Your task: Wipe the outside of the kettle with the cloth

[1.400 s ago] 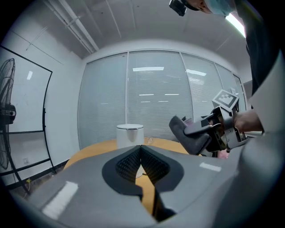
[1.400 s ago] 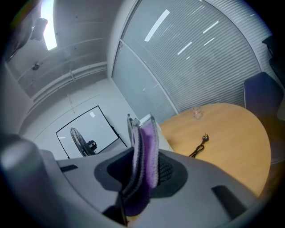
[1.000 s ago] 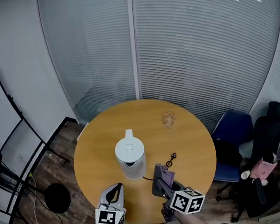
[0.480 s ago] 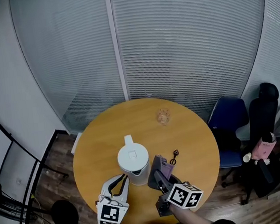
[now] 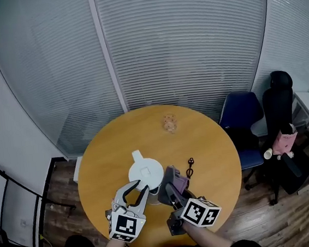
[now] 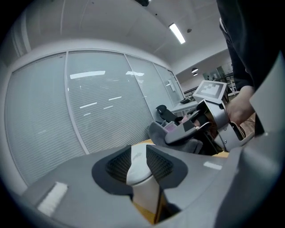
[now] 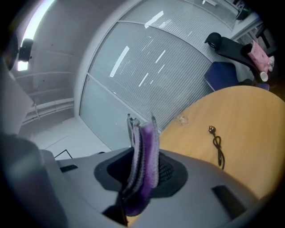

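Observation:
A white kettle (image 5: 145, 174) stands on the round wooden table (image 5: 211, 136), spout pointing away from me. My left gripper (image 5: 134, 194) reaches in from the near side, and its jaws are shut on the kettle's white handle (image 6: 137, 165), which fills the gap between the pads. My right gripper (image 5: 168, 189) is just right of the kettle, shut on a folded purple cloth (image 5: 176, 179). The cloth (image 7: 144, 164) sticks up between the jaws. It hangs close to the kettle's right side; I cannot tell whether it touches.
The kettle's black cord and plug (image 5: 190, 168) lie on the table right of the cloth. A small clear object (image 5: 169, 123) sits near the far edge. A blue chair (image 5: 240, 117) and a black chair (image 5: 278, 101) stand to the right. Glass walls with blinds lie behind.
The left gripper has moved forward from the table's near edge and shut on the kettle's handle. The right gripper has carried the cloth up beside the kettle. My head has shifted.

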Tool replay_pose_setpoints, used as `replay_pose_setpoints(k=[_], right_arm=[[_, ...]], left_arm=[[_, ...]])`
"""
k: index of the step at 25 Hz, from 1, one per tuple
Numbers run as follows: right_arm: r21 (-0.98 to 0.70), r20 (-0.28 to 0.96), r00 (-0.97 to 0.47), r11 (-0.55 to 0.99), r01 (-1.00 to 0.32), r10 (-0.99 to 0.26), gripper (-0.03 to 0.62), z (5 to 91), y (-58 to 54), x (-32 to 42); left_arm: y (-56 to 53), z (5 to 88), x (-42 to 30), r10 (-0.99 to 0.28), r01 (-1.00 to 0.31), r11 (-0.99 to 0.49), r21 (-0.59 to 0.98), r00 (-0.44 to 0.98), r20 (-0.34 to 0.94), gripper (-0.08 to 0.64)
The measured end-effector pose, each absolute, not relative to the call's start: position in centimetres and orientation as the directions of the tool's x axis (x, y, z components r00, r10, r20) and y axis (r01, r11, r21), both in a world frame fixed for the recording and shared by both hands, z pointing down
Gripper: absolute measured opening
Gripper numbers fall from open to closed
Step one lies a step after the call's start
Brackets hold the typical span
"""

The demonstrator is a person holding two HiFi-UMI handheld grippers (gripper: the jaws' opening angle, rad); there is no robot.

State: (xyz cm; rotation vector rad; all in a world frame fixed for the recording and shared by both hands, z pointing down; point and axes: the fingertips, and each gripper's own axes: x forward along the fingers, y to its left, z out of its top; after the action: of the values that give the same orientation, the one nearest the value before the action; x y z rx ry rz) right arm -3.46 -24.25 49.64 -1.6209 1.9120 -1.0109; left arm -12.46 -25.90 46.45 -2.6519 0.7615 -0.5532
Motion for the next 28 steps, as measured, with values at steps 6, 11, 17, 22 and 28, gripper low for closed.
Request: replay_pose_setpoints(k=[6,11,17,22,28], right_arm=[[-0.775,0.17,-0.184,-0.016,-0.631,-0.968,0.1,52.8,-24.2,-3.2],[-0.743,0.297,-0.15,-0.13,-0.656,-0.943,0.1,58.0,-24.4,-3.0],[-0.683,0.473,-0.083,-0.306,-0.663,-0.877,0.1,65.6,-24.4,-2.8],[-0.643,0.555,-0.073,-0.371,-0.67,-0.829,0.1,69.0,-24.5,-2.7],[-0.633,0.634,-0.13,-0.415,-0.654,-0.762,0.1,72.0,-24.0,-3.4]], left_arm=[[-26.5,48.3,-11.7,-0.507,-0.379,-0.844,-0.381,0.795,0.333,0.092],[-26.6,48.1,-11.6,-0.485,-0.372,-0.858,-0.354,0.813,0.322,0.092],[-26.6,47.4,-11.4,-0.461,-0.358,-0.87,-0.34,0.836,0.299,0.091],[-26.6,47.6,-11.7,-0.443,-0.352,-0.882,-0.313,0.845,0.299,0.091],[-26.4,47.7,-12.1,-0.453,-0.367,-0.88,-0.302,0.839,0.301,0.091]])
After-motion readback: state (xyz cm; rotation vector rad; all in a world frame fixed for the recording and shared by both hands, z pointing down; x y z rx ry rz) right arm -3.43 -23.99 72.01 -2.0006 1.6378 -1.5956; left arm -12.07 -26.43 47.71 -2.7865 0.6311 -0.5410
